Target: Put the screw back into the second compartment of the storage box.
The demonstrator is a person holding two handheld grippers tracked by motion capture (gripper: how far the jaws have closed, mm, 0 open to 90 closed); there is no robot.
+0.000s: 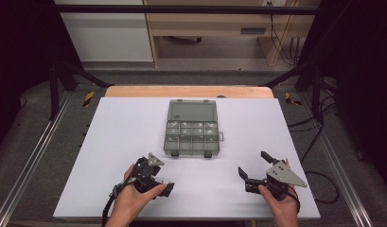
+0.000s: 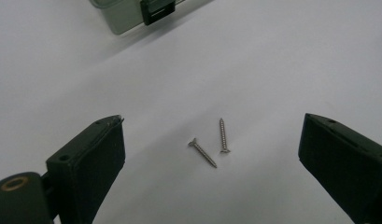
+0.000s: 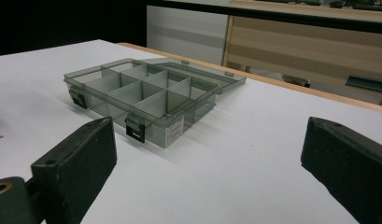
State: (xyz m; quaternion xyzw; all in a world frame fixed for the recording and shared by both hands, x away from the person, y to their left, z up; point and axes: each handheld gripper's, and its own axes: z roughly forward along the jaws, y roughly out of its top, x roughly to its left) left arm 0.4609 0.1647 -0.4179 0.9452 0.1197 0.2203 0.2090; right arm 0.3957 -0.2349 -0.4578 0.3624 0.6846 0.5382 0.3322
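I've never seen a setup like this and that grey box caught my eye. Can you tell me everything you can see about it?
The organizer box looks like translucent grey plastic, with thin walls splitting its tray into small open compartments. Its hinged lid is swung fully open and lies flat on the white table, on the side away from the person. Two black latches sit on the near front wall, beside a small label. The box rests flat near the table's middle; neither gripper touches it. Whether the compartments hold anything is unclear.

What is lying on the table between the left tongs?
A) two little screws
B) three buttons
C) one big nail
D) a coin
A: the left gripper view shows two little screws lying on the white table, between the wide-open left tongs and touched by neither jaw.
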